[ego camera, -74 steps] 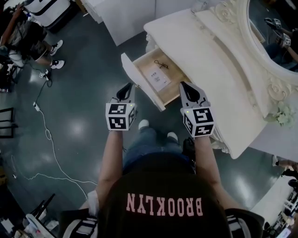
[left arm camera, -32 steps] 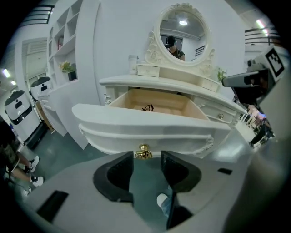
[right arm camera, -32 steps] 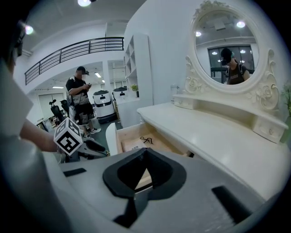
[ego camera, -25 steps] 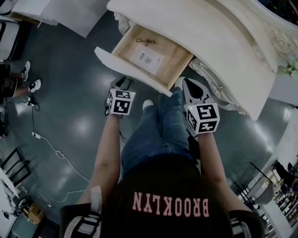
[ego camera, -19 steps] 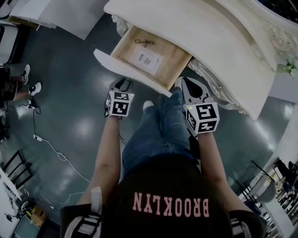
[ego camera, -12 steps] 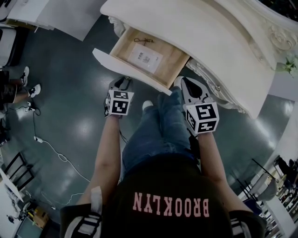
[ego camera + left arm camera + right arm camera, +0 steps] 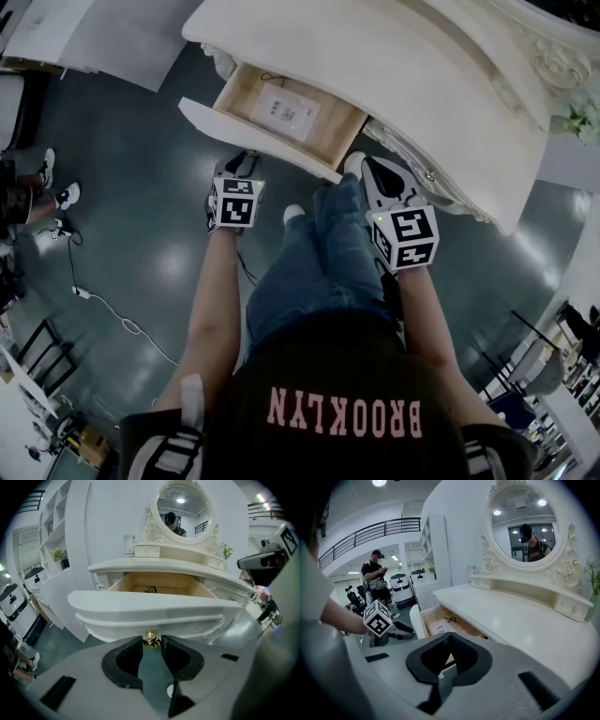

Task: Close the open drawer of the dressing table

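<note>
Left gripper (image 7: 151,641), seen along its own jaws: the jaws stand partly apart and close on the small gold knob (image 7: 150,637), one pad against each side of it. The knob sits at the middle of the white front panel of the drawer (image 7: 150,604), straight ahead of the fingertips. The drawer stands pulled out from under the top of the dressing table (image 7: 394,66), its pale wooden inside open to view. Beyond the left fingers (image 7: 125,660), inside the drawer, lie a white printed sheet (image 7: 281,107) (its print too small to read) and a small dark tangled item (image 7: 150,590). Right gripper (image 7: 449,638): jaws together, nothing between them. From above its tip (image 7: 364,169) lies just beside the drawer's right corner and close under the table's edge; contact cannot be told. Between the two grippers, near the drawer front, stand the person's leg in jeans (image 7: 323,244) and a white shoe (image 7: 292,214). Past the fingers rise the oval mirror (image 7: 525,520) in its carved frame, a white jar (image 7: 129,544) and a green sprig (image 7: 227,551). To the left of the right gripper stands another person (image 7: 376,576) beside white machines (image 7: 401,588). A white cable (image 7: 112,309) trails over the grey floor. Legible writing: BROOKLYN (image 7: 342,411), pink and upside down from above, on the dark shirt.
</note>
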The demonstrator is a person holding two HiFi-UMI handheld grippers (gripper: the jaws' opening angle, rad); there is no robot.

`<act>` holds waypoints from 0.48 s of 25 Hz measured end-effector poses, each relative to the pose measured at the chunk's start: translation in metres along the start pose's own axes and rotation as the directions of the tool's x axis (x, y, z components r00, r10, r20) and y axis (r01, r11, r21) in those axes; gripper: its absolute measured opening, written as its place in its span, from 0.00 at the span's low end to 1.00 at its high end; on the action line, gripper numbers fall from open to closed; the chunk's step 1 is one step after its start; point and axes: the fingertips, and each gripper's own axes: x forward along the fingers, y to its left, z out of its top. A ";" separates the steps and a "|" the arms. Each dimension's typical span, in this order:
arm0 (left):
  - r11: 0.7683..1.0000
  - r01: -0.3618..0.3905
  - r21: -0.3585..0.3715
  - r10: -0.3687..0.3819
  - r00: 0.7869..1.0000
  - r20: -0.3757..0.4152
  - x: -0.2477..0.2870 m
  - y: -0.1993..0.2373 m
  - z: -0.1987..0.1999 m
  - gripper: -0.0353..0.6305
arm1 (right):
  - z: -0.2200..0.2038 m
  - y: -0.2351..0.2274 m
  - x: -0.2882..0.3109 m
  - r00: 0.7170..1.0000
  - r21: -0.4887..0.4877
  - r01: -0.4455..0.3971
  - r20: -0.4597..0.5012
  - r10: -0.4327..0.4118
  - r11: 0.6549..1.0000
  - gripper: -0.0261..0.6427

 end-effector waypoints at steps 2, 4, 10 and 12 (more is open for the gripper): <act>1.000 -0.005 0.007 0.005 1.000 -0.003 0.002 0.000 0.005 0.23 | 0.001 -0.004 -0.001 1.000 0.004 0.005 0.000 -0.005 1.000 0.03; 1.000 -0.009 0.002 0.009 1.000 -0.014 0.005 -0.002 0.009 0.23 | 0.002 -0.010 -0.002 1.000 0.008 0.009 -0.001 -0.009 1.000 0.03; 1.000 -0.011 0.007 0.011 1.000 -0.020 0.017 -0.005 0.027 0.23 | 0.002 -0.025 -0.002 1.000 0.019 0.015 -0.010 -0.015 1.000 0.03; 1.000 -0.009 0.013 0.010 1.000 -0.021 0.021 -0.005 0.033 0.23 | 0.005 -0.030 -0.001 1.000 0.023 0.015 -0.008 -0.015 1.000 0.03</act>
